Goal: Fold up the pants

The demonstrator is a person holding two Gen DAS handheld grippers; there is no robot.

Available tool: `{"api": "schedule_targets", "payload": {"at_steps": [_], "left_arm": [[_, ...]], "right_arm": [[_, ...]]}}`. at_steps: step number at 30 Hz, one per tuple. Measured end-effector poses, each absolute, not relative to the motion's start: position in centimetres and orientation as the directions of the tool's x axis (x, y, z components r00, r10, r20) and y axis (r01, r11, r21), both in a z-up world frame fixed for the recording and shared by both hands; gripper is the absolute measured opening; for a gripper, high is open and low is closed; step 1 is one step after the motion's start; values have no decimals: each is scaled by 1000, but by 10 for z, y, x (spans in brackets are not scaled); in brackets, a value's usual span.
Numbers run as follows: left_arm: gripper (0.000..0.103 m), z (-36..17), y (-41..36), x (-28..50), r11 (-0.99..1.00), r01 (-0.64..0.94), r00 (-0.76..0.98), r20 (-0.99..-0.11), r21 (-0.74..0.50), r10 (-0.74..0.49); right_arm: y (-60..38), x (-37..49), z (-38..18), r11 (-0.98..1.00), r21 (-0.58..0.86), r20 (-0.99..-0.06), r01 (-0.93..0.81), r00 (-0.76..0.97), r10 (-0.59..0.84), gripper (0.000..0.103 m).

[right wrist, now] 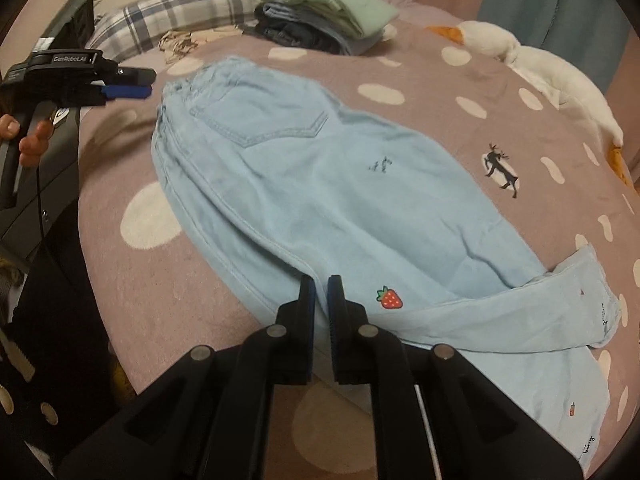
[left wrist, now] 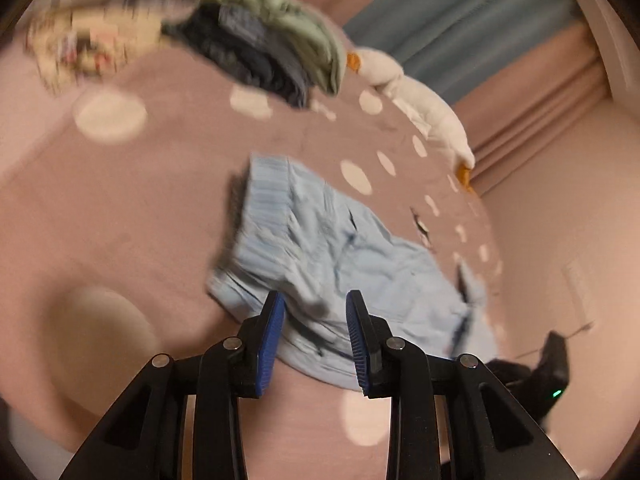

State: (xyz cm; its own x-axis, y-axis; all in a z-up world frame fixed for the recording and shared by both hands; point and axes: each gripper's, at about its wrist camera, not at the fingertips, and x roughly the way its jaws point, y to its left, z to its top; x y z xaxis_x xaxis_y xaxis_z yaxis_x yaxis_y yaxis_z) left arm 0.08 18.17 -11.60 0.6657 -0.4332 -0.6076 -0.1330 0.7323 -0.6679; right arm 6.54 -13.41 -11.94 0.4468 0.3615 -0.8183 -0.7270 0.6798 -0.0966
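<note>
Showing only rightward: strawberry patch (right wrist: 389, 298) on pants (right wrist: 320, 184); left tool (left wrist: 316, 312) parted, right tool (right wrist: 321, 292) nearly closed, empty.

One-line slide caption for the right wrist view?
Light blue pants spread on a dotted bedspread, folded clothes stacked behind.

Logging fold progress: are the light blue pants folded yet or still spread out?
Partly folded: the pants lie flat on the bedspread, apparently halved lengthwise, one back pocket showing. Not yet folded crosswise; one hem doubles back.
</note>
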Motion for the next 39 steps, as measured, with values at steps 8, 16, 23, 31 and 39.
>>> {"api": "schedule_targets", "payload": {"at_steps": [8,16,23,31,39], "left_arm": [[29,-144,177,21,594,-233,644,-579,-770,-499],[16,-135,177,9,607,-254,665,-591,-753,-456],[16,-151,175,4,637,-270,605,-642,-722,-471],[18,-112,161,-14,800,-159,587,-707,-578,-395],[18,-97,91,23,829,21,557,-682,-559,-474]], "right_arm": [[-126,63,-125,668,-169,-809,-725,489,326,20],[-128,56,-110,660,-177,-785,-730,509,352,4],[-127,50,-137,637,-171,-838,-752,451,308,9],[-169,59,-97,728,92,-764,-679,421,490,34],[-141,84,-153,792,146,-846,-592,339,410,35]]}}
